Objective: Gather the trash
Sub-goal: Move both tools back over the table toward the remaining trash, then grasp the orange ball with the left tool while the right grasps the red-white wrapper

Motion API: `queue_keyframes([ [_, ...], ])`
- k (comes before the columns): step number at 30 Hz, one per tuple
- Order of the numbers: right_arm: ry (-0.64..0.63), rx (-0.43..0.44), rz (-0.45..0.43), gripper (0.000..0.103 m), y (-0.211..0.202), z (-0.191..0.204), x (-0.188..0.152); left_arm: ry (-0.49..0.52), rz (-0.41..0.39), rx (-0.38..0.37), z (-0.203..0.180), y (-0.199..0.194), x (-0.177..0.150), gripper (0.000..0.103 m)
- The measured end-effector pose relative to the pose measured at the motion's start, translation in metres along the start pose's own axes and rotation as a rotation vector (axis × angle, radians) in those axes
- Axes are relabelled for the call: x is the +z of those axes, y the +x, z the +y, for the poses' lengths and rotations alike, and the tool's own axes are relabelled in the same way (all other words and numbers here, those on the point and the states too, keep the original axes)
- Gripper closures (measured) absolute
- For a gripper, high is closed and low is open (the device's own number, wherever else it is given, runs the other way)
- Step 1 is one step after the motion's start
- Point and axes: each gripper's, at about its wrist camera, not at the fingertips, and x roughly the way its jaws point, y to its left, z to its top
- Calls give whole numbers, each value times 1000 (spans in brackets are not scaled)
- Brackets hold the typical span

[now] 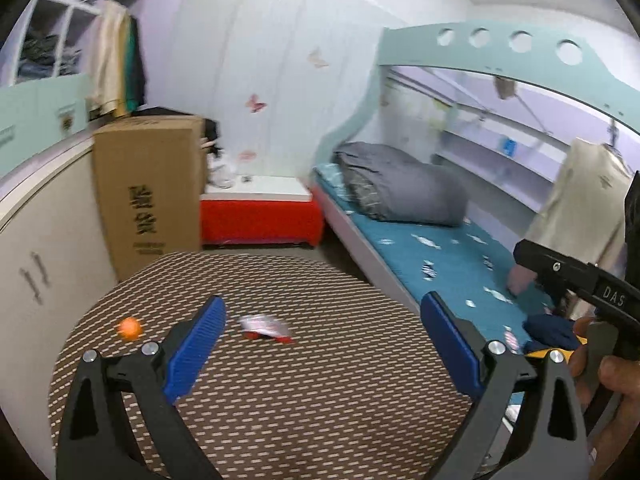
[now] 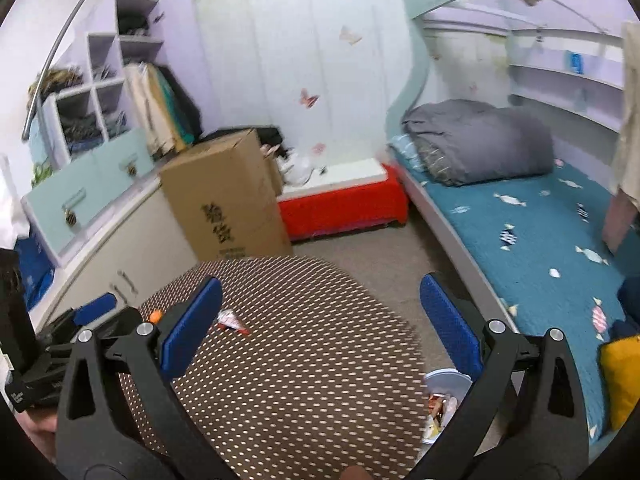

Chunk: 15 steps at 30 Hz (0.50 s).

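Observation:
A crumpled red-and-white wrapper (image 1: 266,326) lies on the round table with a brown dotted cloth (image 1: 280,400); it also shows in the right wrist view (image 2: 231,321). A small orange piece (image 1: 130,328) lies to its left, partly hidden behind a finger in the right wrist view (image 2: 155,315). My left gripper (image 1: 322,316) is open and empty above the table, just short of the wrapper. My right gripper (image 2: 320,294) is open and empty, higher above the table. A bin holding trash (image 2: 444,396) stands on the floor right of the table.
A tall cardboard box (image 1: 150,188) stands behind the table by white cabinets (image 1: 48,248). A red-skirted low platform (image 1: 260,216) sits at the back. A bunk bed with a teal cover (image 1: 440,256) and a grey duvet (image 1: 400,184) runs along the right.

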Motion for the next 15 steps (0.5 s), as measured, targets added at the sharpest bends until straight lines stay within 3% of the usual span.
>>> queue_keyframes([
  [15,-178,127,307,6,165,73,-49,-139,80,251,131,24,-29,7],
])
